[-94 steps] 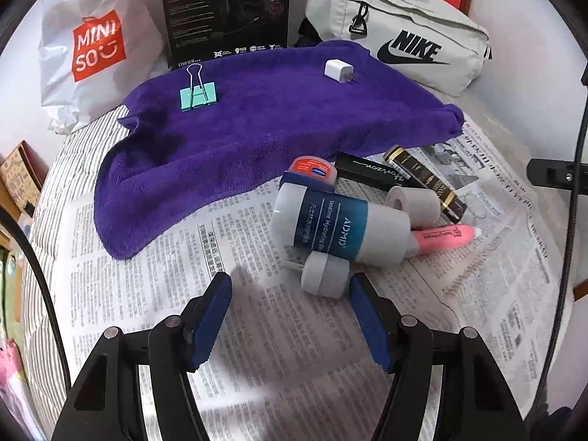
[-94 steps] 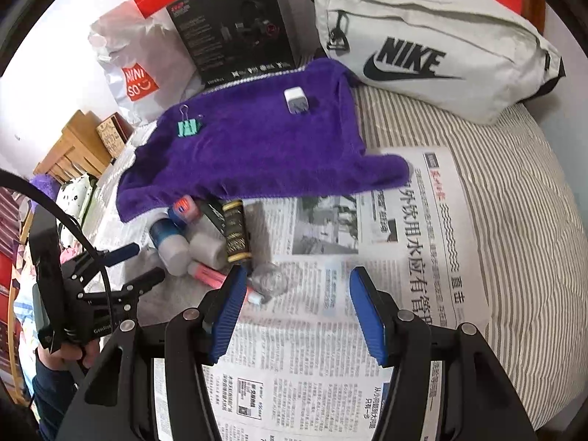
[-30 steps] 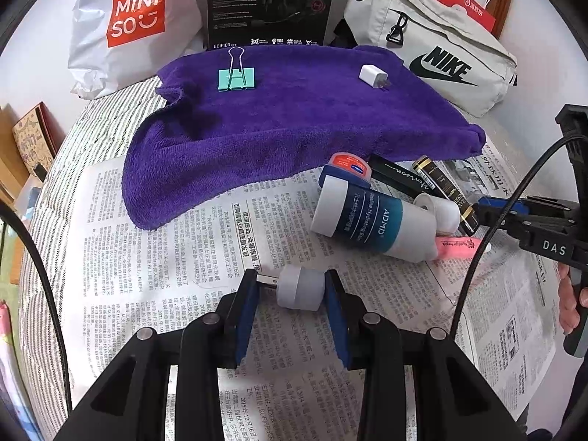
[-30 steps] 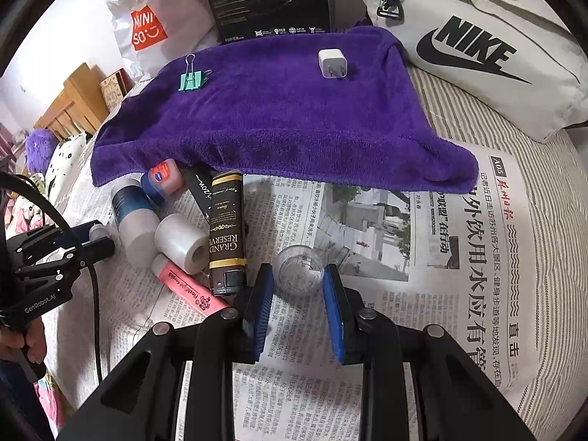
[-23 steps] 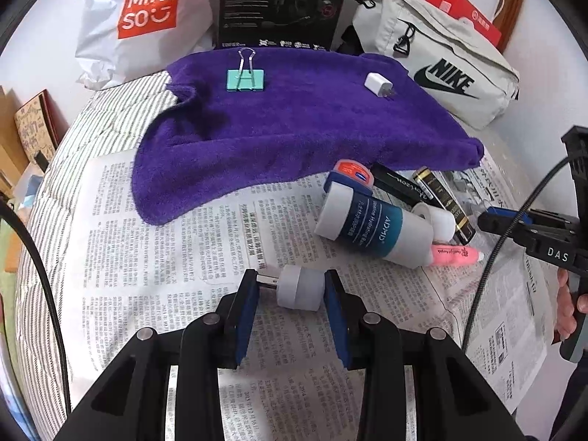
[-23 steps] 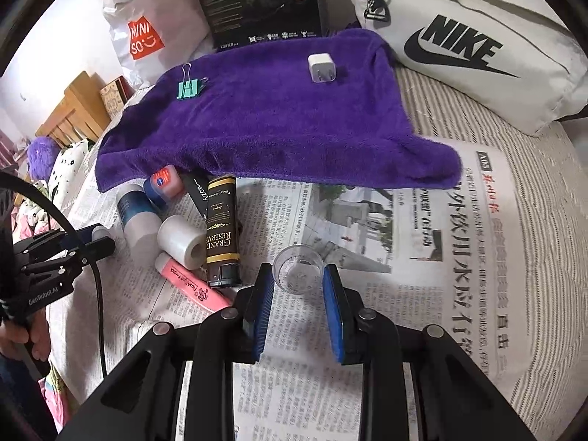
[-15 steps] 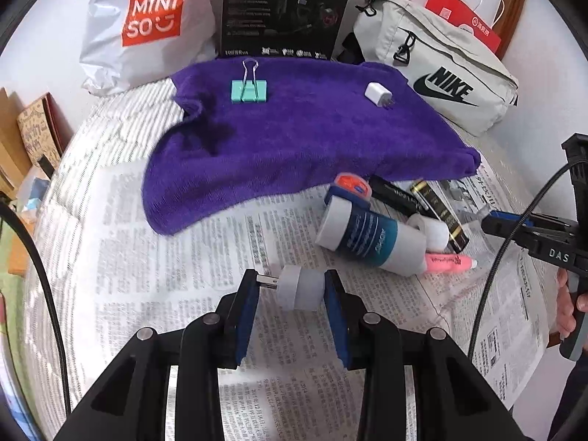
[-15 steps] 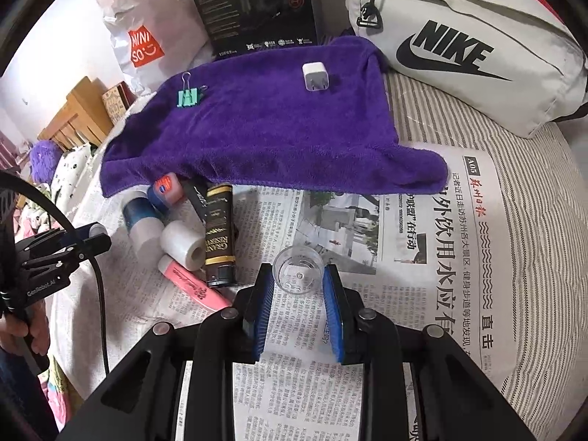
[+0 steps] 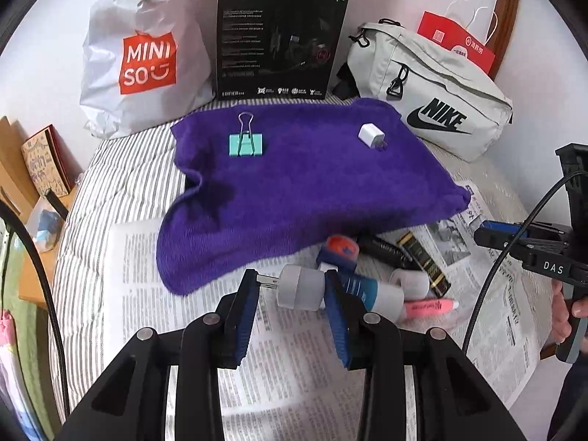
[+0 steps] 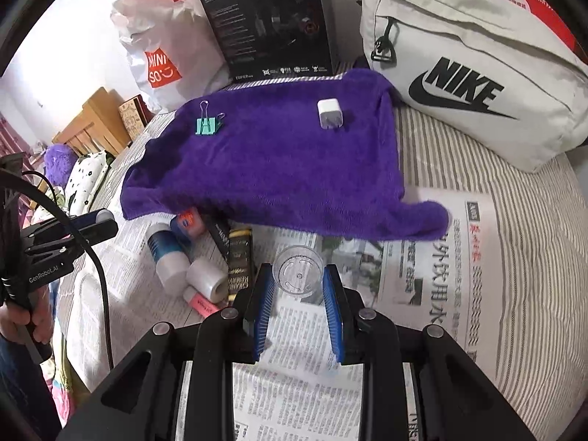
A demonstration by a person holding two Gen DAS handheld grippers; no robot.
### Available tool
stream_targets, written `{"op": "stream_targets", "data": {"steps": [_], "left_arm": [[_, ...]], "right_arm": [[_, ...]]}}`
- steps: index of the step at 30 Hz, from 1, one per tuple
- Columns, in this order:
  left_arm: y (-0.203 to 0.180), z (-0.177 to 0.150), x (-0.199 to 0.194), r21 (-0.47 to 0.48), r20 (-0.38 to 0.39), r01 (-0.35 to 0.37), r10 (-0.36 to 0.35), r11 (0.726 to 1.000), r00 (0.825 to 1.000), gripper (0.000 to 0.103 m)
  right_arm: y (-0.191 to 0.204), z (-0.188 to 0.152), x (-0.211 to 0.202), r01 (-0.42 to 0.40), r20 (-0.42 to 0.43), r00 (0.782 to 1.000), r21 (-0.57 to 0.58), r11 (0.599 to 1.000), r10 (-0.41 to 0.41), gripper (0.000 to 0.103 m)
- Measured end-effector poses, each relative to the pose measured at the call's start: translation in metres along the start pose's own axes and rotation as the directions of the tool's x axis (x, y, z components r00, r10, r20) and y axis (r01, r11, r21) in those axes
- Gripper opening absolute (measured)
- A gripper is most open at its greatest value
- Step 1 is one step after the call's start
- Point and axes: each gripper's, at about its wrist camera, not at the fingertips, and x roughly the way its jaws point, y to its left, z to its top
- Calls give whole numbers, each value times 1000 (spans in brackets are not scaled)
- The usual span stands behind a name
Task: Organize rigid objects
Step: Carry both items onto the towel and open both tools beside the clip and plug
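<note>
My left gripper has its fingers closed on a small grey cylindrical plug with a metal USB tip, its long axis lying crosswise between the pads with the tip pointing left, held above the newspaper on the bed. My right gripper pinches a clear round plastic cap by its rim. I judge both go to the purple fleece towel, which lies far ahead of both, already carrying a teal binder clip and a white charger cube; behind it I read "MINISO", "HECATE" and "NIKE".
</note>
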Motion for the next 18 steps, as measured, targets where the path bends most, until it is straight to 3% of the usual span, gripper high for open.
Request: {"op": "stream_targets", "data": {"steps": [18], "left_arm": [[12,59,29,0,12,-20,20,1000,1000,34]], "right_arm": [[-17,61,22,32,24,999,-9,999,-32,27]]}}
